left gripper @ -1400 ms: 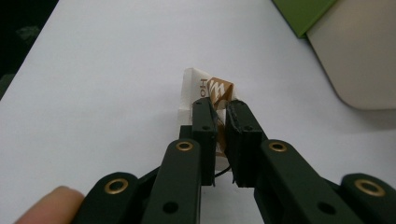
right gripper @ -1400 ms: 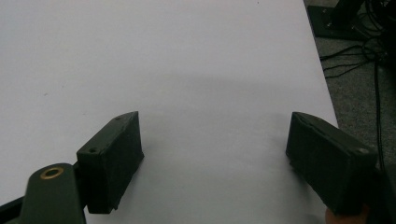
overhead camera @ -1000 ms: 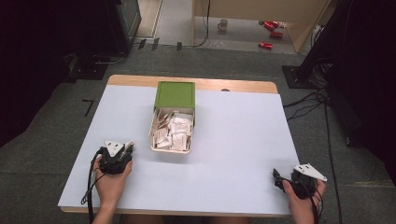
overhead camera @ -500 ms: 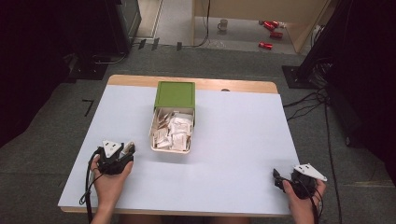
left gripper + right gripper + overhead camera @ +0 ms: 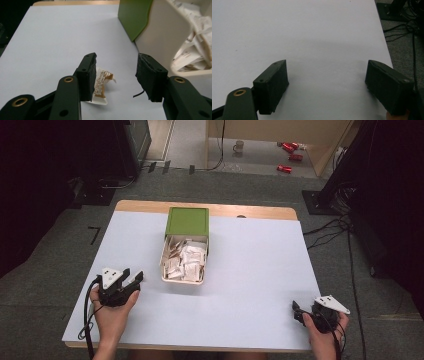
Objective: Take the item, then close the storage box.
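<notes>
A: How is the left claw [image 5: 116,72] seen?

B: Its jaws are seen partly apart, and they have just been opening. Nothing is pressed by the pads. A small packet [image 5: 101,86] with brown print is lying on the bench [image 5: 57,40] under the gap, close against the left jaw; whether that jaw is touched by it cannot be told.

A: Where is the packet placed, if the box is taken as landmark?

B: The box [image 5: 184,259] is a white one filled with many similar packets, with its green lid [image 5: 188,221] raised at the far end. In the left claw view the packet is found just beside the near corner of the box, apart from it. In the high view the left claw [image 5: 131,281] is held near the box, at its near left corner.

A: And the right claw [image 5: 325,85]?

B: Its jaws are held wide, with only the bare bench surface between them. In the high view the right claw [image 5: 298,312] is seen well apart from the box, by the near right corner of the bench.
</notes>
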`<action>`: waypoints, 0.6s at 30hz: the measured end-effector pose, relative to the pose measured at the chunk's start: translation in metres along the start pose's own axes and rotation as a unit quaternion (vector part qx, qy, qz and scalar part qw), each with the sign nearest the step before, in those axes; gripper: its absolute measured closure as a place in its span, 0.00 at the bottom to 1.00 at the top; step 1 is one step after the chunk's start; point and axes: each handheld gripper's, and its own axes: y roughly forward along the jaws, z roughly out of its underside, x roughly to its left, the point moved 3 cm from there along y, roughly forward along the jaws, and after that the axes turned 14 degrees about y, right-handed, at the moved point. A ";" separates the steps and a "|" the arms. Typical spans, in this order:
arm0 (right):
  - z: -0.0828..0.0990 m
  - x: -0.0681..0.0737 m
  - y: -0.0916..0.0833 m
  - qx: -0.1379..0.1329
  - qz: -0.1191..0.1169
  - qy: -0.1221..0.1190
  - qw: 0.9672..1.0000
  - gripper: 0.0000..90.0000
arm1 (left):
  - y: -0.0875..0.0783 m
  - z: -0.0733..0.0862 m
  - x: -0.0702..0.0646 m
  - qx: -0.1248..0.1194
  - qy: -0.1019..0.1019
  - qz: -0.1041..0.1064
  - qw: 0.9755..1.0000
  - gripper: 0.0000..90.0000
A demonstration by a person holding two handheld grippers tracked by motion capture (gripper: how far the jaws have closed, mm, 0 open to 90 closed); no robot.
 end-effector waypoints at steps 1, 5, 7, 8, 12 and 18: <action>0.000 0.000 0.000 0.000 0.000 0.000 1.000 0.20 | -0.001 -0.002 0.000 -0.004 -0.002 0.003 1.000 0.56; 0.000 0.000 0.000 0.000 0.000 -0.001 1.000 0.20 | -0.006 -0.009 -0.005 -0.016 -0.006 0.013 1.000 0.56; 0.000 0.000 0.000 0.000 0.000 -0.001 1.000 0.20 | -0.007 -0.013 -0.007 -0.019 -0.004 0.020 1.000 0.56; 0.000 0.000 0.000 0.000 0.000 -0.001 1.000 0.20 | -0.007 -0.014 -0.008 -0.020 -0.003 0.023 1.000 0.57; 0.000 0.000 0.000 0.000 0.000 -0.001 1.000 0.20 | -0.006 -0.017 -0.013 -0.021 0.000 0.035 0.999 0.59; 0.000 0.000 0.000 0.000 0.000 0.000 1.000 0.20 | -0.004 -0.020 -0.023 -0.025 0.005 0.059 0.998 0.63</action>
